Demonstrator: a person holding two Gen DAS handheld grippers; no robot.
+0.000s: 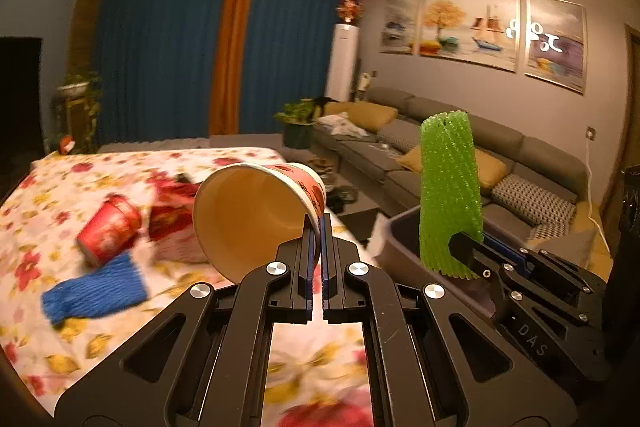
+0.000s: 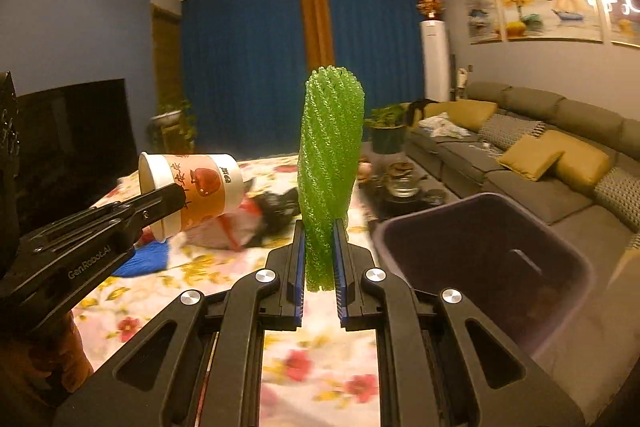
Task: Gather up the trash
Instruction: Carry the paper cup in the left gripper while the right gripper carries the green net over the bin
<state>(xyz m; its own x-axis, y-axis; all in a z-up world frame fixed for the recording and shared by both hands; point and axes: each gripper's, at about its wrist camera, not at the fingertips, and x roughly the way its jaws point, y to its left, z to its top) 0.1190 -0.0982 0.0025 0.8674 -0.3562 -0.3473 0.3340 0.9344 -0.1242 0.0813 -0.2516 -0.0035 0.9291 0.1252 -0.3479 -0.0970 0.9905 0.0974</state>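
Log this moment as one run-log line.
left gripper: shut on paper cup | right gripper: shut on green foam net | bin: beside table | both lifted

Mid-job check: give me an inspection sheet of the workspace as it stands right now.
Surface: floral tablecloth, blurred by motion.
Job's things: paper cup and green foam net both lifted; purple bin at right.
Clutter: red cup on its side, blue foam net, red wrapper.
Grippers: left tongs pinch the cup's rim; right tongs clamp the net's lower end.
Cables: white cord behind sofa.
Surroundings: grey sofa, blue curtains.
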